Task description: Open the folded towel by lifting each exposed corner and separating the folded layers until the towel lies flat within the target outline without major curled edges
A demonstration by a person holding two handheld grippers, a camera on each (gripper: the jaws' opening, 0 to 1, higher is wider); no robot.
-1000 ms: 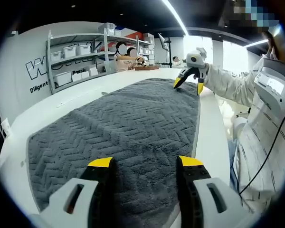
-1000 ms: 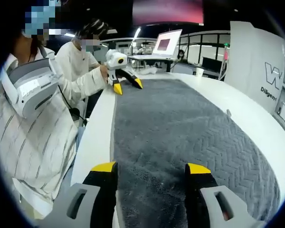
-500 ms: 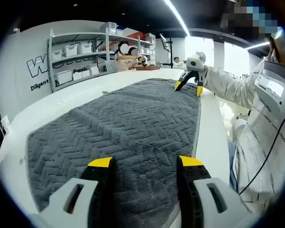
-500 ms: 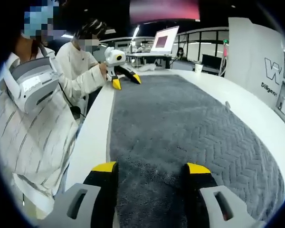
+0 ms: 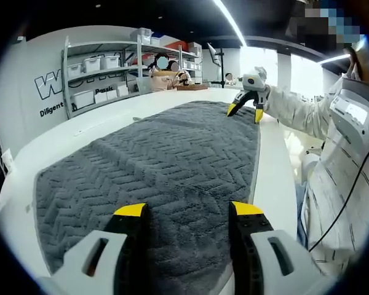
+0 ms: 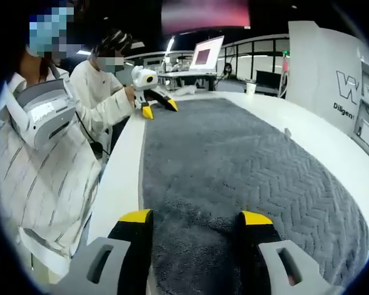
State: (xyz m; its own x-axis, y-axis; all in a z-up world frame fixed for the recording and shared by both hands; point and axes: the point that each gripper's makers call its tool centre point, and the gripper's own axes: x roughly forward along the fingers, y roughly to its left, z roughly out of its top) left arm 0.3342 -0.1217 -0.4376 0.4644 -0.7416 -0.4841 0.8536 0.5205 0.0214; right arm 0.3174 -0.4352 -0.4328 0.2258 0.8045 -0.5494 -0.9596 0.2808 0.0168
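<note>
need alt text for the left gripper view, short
A dark grey towel with a herringbone weave lies spread flat on a white table, with the left tongs open over its near edge. At the far corner the right tongs, yellow-tipped and open, are held by a person's sleeved arm; storage shelves stand behind.

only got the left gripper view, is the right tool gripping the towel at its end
Observer: No. In the right gripper view the right tool has its jaws apart over the towel, with nothing pinched between them.
Operator: any fold or curl at that end
Observer: None that I can see. The pile in front of that tool looks flat, though the very edge is hidden under it.
Operator: whats past my tool from that side
Observer: Beyond the left tool a lit screen stands past the towel's end.
</note>
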